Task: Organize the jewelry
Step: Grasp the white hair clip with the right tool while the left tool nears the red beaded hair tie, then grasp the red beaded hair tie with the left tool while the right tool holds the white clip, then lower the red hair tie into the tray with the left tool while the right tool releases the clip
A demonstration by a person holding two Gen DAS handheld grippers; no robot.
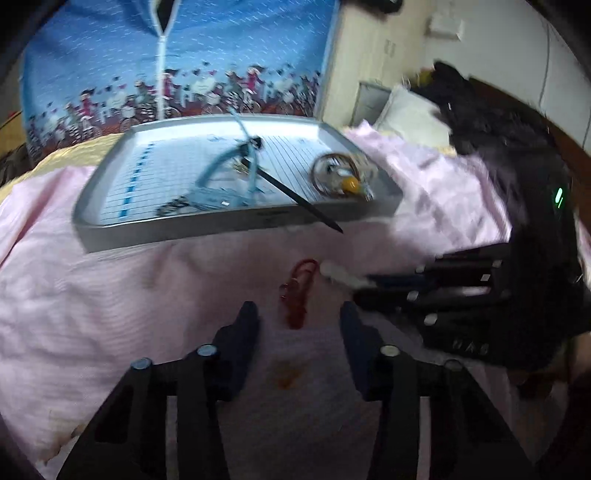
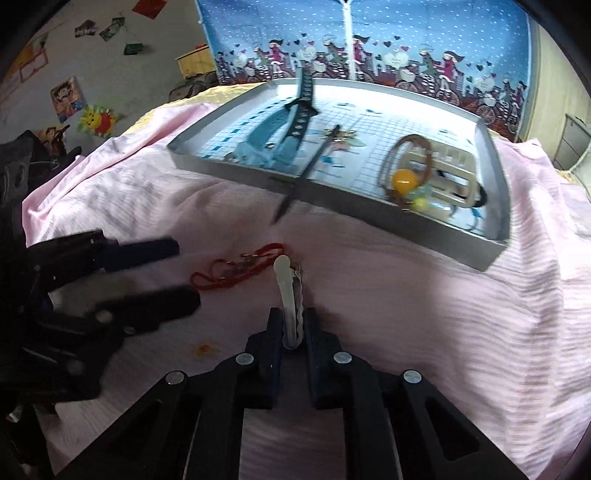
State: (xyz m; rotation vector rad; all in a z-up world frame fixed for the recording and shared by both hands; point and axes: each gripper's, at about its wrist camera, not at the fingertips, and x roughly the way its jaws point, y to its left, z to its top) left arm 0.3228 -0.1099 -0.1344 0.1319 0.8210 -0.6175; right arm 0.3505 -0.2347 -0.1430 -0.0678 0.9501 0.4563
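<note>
Bed under a pink striped sheet (image 2: 406,295), yellow blanket edge (image 2: 236,90) at the far side. Blue curtain (image 2: 406,33) printed with cyclists behind it. Grey wall (image 2: 110,66) on one side, stuck with pictures (image 2: 66,98). Pale cabinet doors (image 1: 380,48), white pillow (image 1: 406,110).

Red cord bracelet (image 1: 297,291) on pink sheet (image 1: 110,295) — between open left gripper (image 1: 299,325) fingers.

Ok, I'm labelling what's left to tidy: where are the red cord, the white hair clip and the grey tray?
red cord (image 2: 236,272), right wrist view, on its middle strands.
white hair clip (image 2: 284,284), right wrist view, on its upper blade.
grey tray (image 1: 207,230), left wrist view, on its near wall.
</note>
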